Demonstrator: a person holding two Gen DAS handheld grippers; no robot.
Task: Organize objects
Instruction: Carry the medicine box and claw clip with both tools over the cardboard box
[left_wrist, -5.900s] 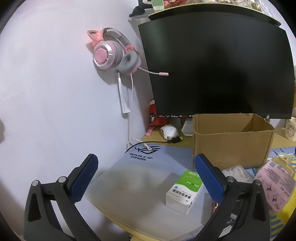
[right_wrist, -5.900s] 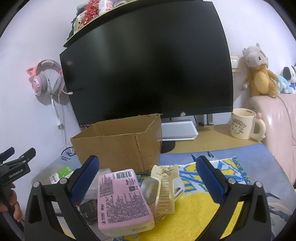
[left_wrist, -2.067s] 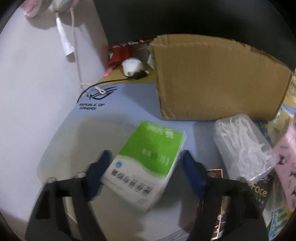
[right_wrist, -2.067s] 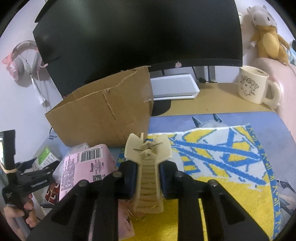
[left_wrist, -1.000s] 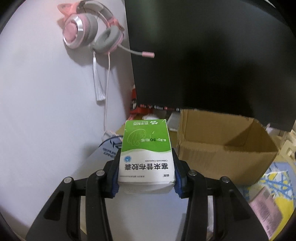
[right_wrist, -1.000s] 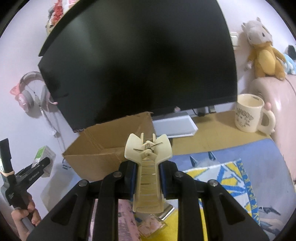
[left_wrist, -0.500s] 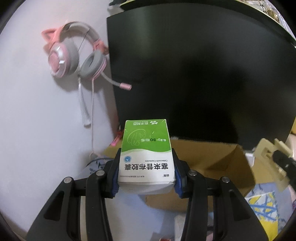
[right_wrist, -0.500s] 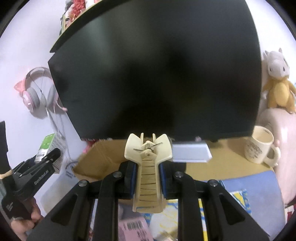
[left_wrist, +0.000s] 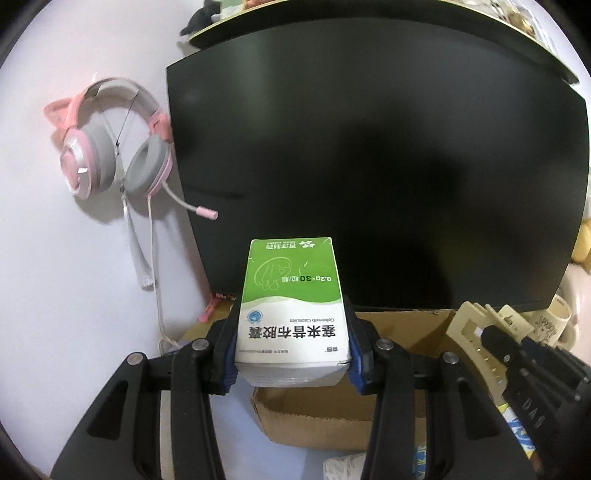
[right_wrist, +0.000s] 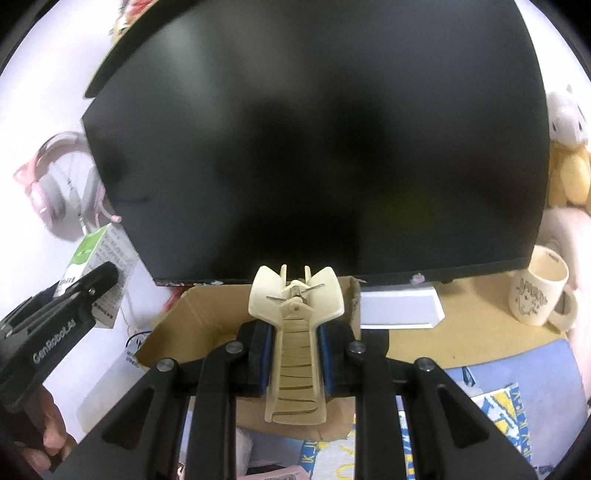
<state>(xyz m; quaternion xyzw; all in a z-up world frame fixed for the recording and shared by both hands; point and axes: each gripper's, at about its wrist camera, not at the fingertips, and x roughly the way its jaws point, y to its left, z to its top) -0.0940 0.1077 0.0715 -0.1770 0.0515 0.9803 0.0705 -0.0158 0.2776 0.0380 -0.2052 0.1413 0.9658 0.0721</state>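
My left gripper (left_wrist: 291, 354) is shut on a green and white medicine box (left_wrist: 291, 295) and holds it in the air above the near left edge of an open cardboard box (left_wrist: 332, 421). My right gripper (right_wrist: 295, 358) is shut on a cream hair claw clip (right_wrist: 295, 332), held above the same cardboard box (right_wrist: 207, 325). The clip (left_wrist: 469, 332) and right gripper also show at the right of the left wrist view. The medicine box (right_wrist: 92, 258) and left gripper show at the left of the right wrist view.
A large black monitor (left_wrist: 369, 166) stands right behind the box. A pink headset (left_wrist: 110, 147) hangs on the wall at left. A cream mug (right_wrist: 539, 291) stands at right, a white flat box (right_wrist: 399, 306) under the monitor. A plush toy (right_wrist: 569, 162) sits far right.
Both grippers have moved forward and closer to each other, each holding its object over the cardboard box. The monitor looms larger in both views.
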